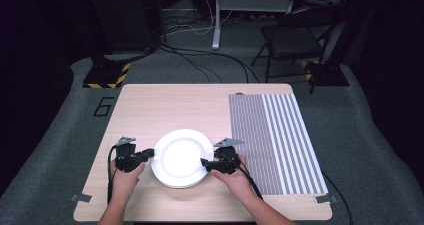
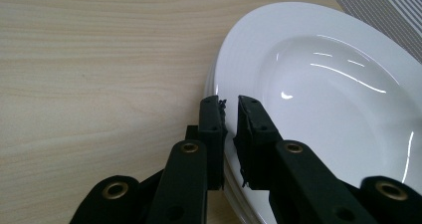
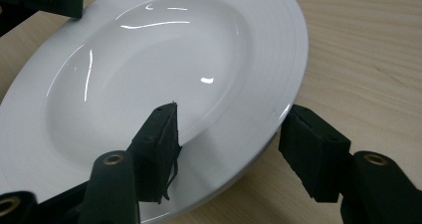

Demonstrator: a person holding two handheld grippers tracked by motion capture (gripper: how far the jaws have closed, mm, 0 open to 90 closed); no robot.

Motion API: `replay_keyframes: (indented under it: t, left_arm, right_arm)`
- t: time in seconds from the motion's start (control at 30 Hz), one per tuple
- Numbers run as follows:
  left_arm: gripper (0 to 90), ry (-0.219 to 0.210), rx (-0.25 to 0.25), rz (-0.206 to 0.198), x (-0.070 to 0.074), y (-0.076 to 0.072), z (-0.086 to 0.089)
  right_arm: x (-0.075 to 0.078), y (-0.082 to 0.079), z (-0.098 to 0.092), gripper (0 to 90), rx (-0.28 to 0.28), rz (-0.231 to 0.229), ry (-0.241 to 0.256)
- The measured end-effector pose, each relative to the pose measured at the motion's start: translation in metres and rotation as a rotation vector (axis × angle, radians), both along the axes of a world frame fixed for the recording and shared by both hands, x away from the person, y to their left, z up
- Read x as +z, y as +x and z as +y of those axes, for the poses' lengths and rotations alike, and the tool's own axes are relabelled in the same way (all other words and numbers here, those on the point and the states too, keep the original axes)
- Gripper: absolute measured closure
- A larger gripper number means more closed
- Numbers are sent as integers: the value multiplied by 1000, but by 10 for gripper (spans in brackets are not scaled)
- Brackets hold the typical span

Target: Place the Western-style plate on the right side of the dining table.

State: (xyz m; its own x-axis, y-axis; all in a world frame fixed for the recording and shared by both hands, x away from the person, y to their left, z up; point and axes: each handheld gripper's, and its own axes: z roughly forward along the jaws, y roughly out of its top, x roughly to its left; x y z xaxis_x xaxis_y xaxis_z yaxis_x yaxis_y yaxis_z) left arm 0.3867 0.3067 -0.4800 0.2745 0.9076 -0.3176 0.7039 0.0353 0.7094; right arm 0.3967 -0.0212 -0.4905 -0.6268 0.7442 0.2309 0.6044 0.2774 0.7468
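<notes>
White plates (image 1: 181,157) sit stacked near the front of my wooden table (image 1: 150,110). My left gripper (image 2: 229,115) pinches the top plate's rim, jaws nearly closed; my right gripper (image 3: 234,149) straddles the opposite rim, jaws wide, probably to lift it level. Beside them lies a striped mat (image 1: 277,140); nothing blocks the way

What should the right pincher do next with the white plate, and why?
Probably close. The right gripper has its jaws open around the rim of the top plate, one above the rim and one below it, not yet pinching. The left gripper looks already shut on the opposite rim. More plates seem stacked underneath, so both sides likely need a firm hold before lifting.
</notes>
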Motion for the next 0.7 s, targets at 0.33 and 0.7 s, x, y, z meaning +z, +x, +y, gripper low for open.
replay_keyframes:
  t: [0.33,0.7]
  left_arm:
    - [819,-9,-12,7,-1,-1,-2]
    - [822,2,-30,5,-4,0,-11]
  right_arm:
    - [5,-2,-3,419,-26,14,33]
    - [14,-2,-10,420,-45,-3,63]
